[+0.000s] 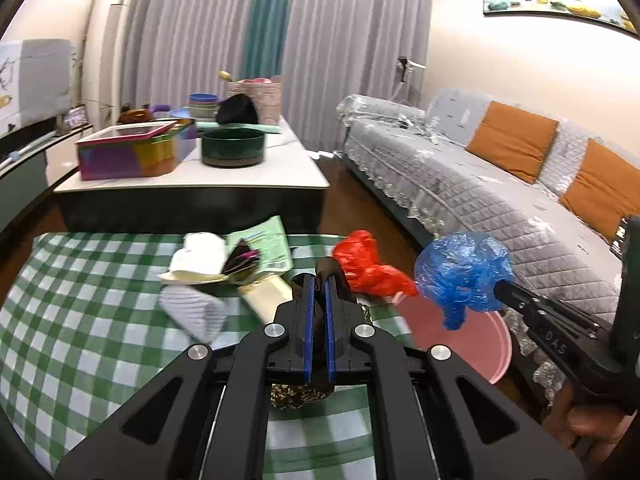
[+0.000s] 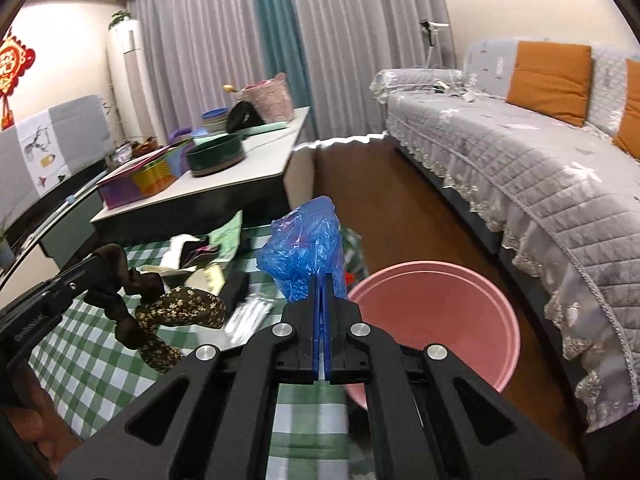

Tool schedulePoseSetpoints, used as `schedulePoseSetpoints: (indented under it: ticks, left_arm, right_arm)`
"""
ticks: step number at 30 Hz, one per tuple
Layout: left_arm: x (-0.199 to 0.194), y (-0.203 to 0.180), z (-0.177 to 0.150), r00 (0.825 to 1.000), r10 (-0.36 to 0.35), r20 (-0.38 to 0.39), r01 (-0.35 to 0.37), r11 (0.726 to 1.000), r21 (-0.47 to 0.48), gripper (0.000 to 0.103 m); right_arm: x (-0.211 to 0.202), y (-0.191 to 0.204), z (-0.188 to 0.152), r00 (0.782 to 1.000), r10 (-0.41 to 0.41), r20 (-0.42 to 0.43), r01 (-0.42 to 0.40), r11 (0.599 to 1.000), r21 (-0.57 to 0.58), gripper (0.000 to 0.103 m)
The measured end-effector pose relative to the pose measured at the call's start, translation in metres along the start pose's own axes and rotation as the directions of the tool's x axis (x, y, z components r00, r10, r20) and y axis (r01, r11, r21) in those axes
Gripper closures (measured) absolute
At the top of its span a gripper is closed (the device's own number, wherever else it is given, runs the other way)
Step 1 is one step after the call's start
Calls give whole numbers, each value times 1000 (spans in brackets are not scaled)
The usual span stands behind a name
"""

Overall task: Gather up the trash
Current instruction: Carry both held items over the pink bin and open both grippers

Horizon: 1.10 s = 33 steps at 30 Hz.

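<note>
My left gripper (image 1: 319, 276) is shut on a brown flowered fabric scrunchie (image 2: 176, 312), held above the green checked tablecloth (image 1: 80, 320); its cloth hangs below the jaws (image 1: 300, 394). My right gripper (image 2: 322, 280) is shut on a crumpled blue plastic bag (image 2: 304, 252), held beside the rim of the pink bin (image 2: 436, 324). The same bag (image 1: 460, 272) shows at right in the left wrist view, above the pink bin (image 1: 472, 344). A red plastic bag (image 1: 364, 264), a green packet (image 1: 268, 244), white paper (image 1: 200, 256) and a white wrapper (image 1: 196, 308) lie on the cloth.
A low white table (image 1: 192, 184) behind holds a coloured box (image 1: 132, 152), a dark green bowl (image 1: 233, 146) and other containers. A grey sofa (image 1: 480, 184) with orange cushions runs along the right. The wooden floor (image 2: 392, 216) lies between.
</note>
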<state>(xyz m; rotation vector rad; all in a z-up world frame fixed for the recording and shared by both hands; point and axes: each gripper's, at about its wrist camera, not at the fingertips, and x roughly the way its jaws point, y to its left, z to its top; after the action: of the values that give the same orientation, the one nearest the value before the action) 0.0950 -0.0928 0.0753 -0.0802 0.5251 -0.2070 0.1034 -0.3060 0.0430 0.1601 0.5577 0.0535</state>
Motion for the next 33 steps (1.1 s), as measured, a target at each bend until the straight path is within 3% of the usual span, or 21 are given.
schedulePoseSetpoints:
  ticks: [11,19,28,33]
  left_arm:
    - [30,-53,9,994,-109,-30,110,992,57,98]
    - [66,-95,18,980,-194,-52,198,976,93,98]
    - [104,-127,24,969,-236,-77,243,964,105,98]
    - [126,-131,12,959,-245,-142,259,961,94,98]
  right_arm:
    - [0,-48,0,993,-121,-1,121,992,37,102]
    - [3,-79,-1,983,-182,-15,183,981,68,102]
    - [14,-105,-2,972,-230,-38,233,966,114,102]
    - [22,-113,-5,969,-242,-55,247,960,128,101]
